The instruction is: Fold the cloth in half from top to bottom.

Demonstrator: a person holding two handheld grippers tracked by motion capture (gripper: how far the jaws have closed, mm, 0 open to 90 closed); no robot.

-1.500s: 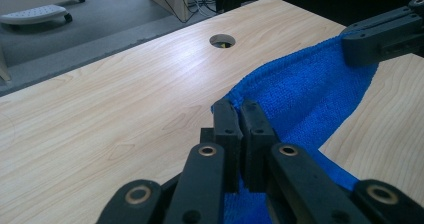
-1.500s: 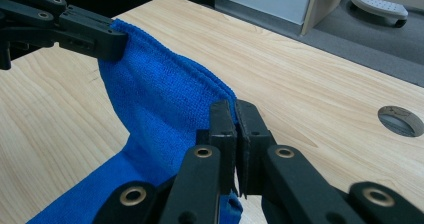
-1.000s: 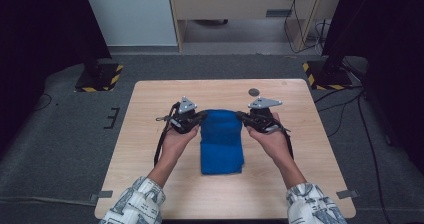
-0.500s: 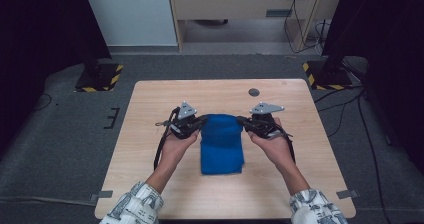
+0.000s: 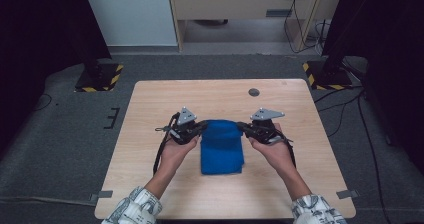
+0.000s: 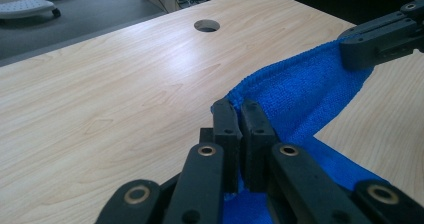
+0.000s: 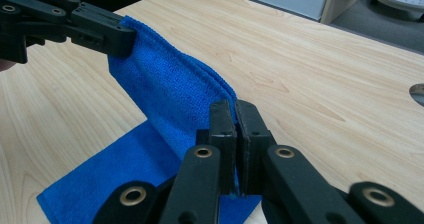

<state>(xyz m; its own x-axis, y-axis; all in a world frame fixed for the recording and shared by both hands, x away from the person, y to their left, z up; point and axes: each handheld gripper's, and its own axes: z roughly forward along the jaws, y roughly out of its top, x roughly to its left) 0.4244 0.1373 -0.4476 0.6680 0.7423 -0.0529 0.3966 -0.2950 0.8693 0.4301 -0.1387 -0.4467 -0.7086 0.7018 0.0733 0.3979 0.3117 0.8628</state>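
A blue cloth (image 5: 222,149) lies folded in the middle of the wooden table (image 5: 150,119), its far edge lifted off the surface. My left gripper (image 5: 201,127) is shut on the cloth's far left corner; in the left gripper view its jaws (image 6: 242,109) pinch the blue cloth (image 6: 305,89), which stretches across to the right gripper (image 6: 350,51). My right gripper (image 5: 241,127) is shut on the far right corner. In the right gripper view the jaws (image 7: 234,109) clamp the cloth (image 7: 170,89), with the left gripper (image 7: 122,39) holding the other corner. The near part rests flat on the table.
A round cable hole (image 5: 254,92) sits in the table near its far edge. Black stands with yellow-striped bases (image 5: 100,76) flank the table on the grey floor. A cabinet (image 5: 240,4) stands behind.
Both hands have drawn slightly nearer to the person with the cloth's far edge held between them. The grips have not altered.
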